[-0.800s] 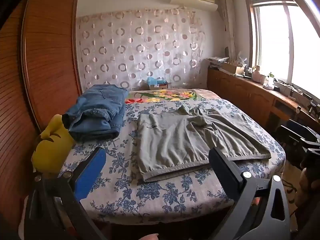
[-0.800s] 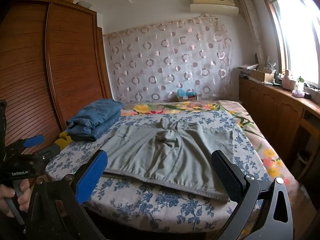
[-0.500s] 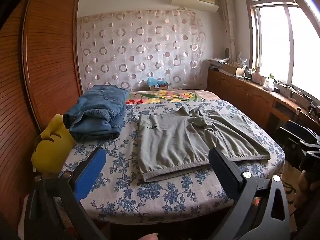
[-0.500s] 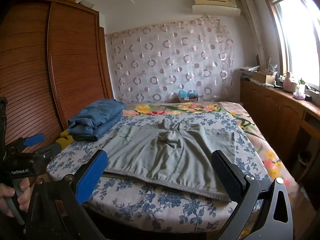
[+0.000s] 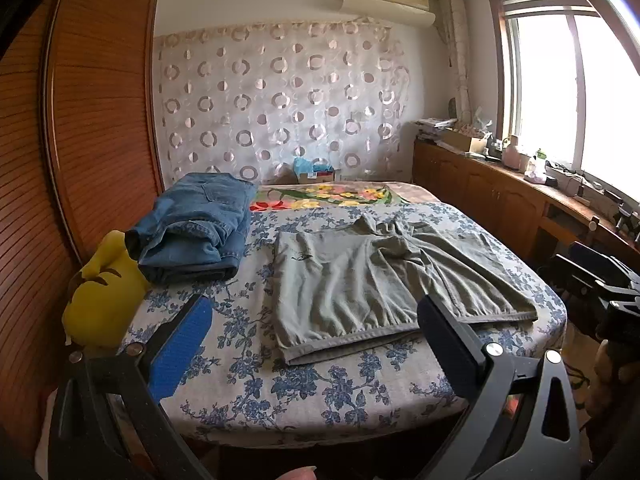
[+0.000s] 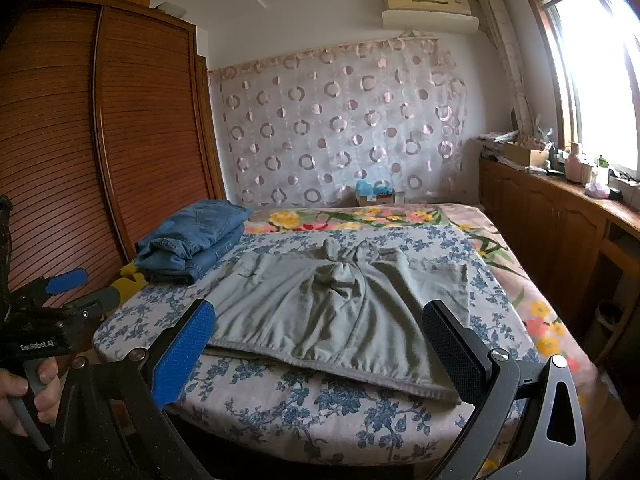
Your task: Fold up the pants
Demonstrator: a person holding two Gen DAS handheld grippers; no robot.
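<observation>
- Grey-green pants lie spread on the bed, on the blue-flowered sheet, near its front edge; the waistband or hem runs along the near side, and the cloth bunches into a knot-like wrinkle at the far middle; seen from the right wrist they sit square ahead.
- Progress, as I judge it: the fold of this garment is not yet begun, or at most one lengthwise fold is in; the piece looks broad and flat, so the legs may be doubled under, though I cannot tell for sure; the folds that would bring it to a compact stack are all left to do.
- A stack of blue jeans lies folded at the left back of the bed, well apart from the pants; this looks like a finished piece, and likely marks where the next one should go.
- Left tool is spread wide and holds nothing; it hovers short of the bed edge, not touching cloth.
- Right tool likewise is wide apart and carries nothing; it hangs just before the near hem.
- Containers: a small cardboard box stands at the bed's head with something blue in it; what that is I cannot tell.
- A yellow plush toy rests at the bed's left edge, just beside the jeans.
</observation>
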